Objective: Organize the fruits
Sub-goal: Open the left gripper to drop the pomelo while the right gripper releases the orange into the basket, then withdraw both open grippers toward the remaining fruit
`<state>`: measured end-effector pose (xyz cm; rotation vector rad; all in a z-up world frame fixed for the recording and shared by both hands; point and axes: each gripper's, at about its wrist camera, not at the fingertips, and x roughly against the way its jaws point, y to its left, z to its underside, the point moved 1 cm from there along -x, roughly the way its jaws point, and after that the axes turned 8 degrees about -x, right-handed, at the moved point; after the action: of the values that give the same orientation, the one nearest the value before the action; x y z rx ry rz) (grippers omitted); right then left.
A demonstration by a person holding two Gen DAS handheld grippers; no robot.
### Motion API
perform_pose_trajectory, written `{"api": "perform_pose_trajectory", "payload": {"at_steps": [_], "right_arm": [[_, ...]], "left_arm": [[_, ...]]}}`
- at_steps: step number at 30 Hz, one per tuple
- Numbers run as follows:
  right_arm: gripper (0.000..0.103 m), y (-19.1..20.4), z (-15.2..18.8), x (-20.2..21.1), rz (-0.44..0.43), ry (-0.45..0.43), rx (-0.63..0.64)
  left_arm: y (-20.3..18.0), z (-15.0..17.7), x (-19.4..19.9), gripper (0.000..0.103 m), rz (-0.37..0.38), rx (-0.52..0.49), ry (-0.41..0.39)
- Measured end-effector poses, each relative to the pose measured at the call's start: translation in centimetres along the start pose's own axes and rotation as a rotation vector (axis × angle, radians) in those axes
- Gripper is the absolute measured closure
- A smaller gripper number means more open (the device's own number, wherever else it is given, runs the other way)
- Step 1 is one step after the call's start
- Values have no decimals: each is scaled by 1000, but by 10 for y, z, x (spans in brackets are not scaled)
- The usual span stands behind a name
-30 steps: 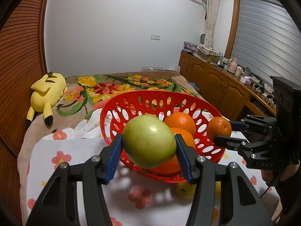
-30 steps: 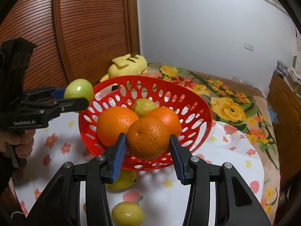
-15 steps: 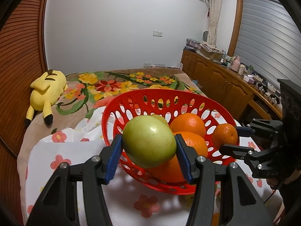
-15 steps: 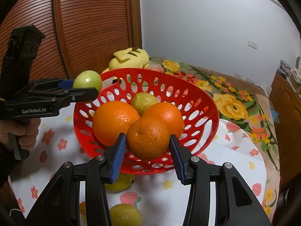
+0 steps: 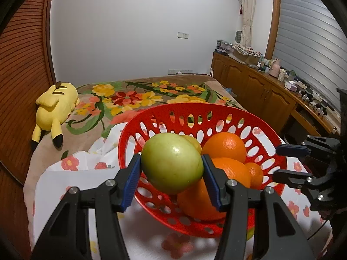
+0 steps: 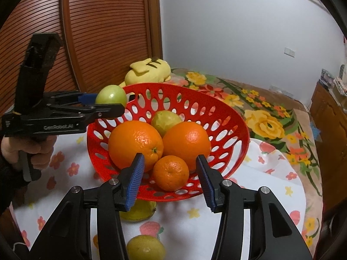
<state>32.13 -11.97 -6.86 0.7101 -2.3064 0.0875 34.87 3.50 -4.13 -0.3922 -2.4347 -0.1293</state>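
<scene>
My left gripper (image 5: 171,170) is shut on a pale green round fruit (image 5: 172,163) and holds it over the near left rim of the red perforated basket (image 5: 195,108). From the right wrist that same green fruit (image 6: 111,94) hangs by the basket's (image 6: 238,119) far left edge. The jaws of my right gripper (image 6: 171,173) are opening. A small orange (image 6: 170,172) lies in the basket between them, clear of both pads. Two big oranges (image 6: 135,144) (image 6: 186,142) and a yellow-green fruit (image 6: 166,119) sit behind it.
The basket stands on a white flowered cloth (image 6: 260,195) over a floral bedspread. Two yellow fruits (image 6: 138,212) (image 6: 145,247) lie on the cloth under and before the basket. A yellow plush toy (image 6: 149,71) rests at the back. A hand (image 6: 28,149) grips the left tool. Wooden cabinets (image 5: 260,91) line the right.
My right jaws have parted and the small orange has dropped from them into the basket. The left gripper carried the green fruit further over the basket.
</scene>
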Motion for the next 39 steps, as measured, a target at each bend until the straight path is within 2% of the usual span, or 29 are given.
{"api": "perform_pose_trajectory", "payload": {"at_steps": [16, 22, 31, 39], "right_arm": [[52, 3, 3, 9, -10, -16, -7], [52, 4, 4, 12, -10, -19, -10], [51, 9, 5, 38, 1, -64, -36], [47, 18, 23, 73, 34, -103, -79]], "left_arm": [[-2, -14, -18, 48, -13, -25, 23], [0, -15, -10, 43, -25, -22, -15], [-12, -3, 27, 41, -18, -30, -40], [-33, 22, 70, 32, -24, -48, -69]]}}
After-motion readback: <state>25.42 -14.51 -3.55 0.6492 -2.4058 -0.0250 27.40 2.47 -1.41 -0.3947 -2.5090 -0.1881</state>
